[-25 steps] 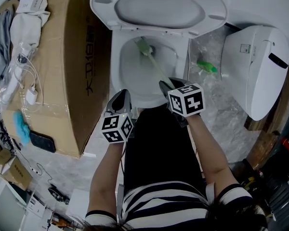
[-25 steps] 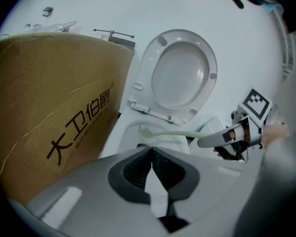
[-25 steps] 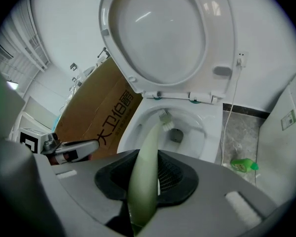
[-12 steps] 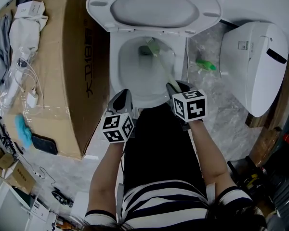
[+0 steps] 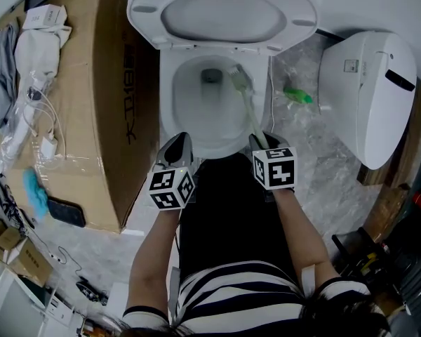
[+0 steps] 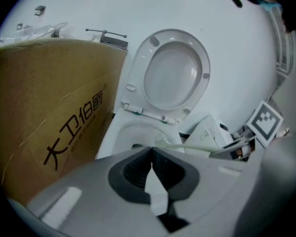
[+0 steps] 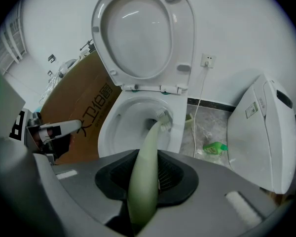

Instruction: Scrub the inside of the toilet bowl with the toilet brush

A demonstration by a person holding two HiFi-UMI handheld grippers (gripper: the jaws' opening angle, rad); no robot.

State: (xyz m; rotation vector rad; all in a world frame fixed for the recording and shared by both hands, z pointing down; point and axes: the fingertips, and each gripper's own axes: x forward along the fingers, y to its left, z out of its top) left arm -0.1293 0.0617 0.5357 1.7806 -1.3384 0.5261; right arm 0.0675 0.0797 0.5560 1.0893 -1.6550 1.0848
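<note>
Scrubbing looks mid-way: at upper centre of the head view, the white ceramic toilet bowl (image 5: 186, 111) holds the pale green plastic toilet brush (image 5: 246, 104), bristles on the right inner wall, the right claw (image 5: 261, 140) clamping its handle, the left claw (image 5: 179, 142) shut, empty.

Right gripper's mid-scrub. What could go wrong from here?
1. The right gripper alone holds the toilet brush far back on its handle; pressing on the toilet bowl wall could twist it in the jaws.
2. The brush head sits high on the bowl's right side; a quick stroke might flick water at the white cable beside it.
</note>
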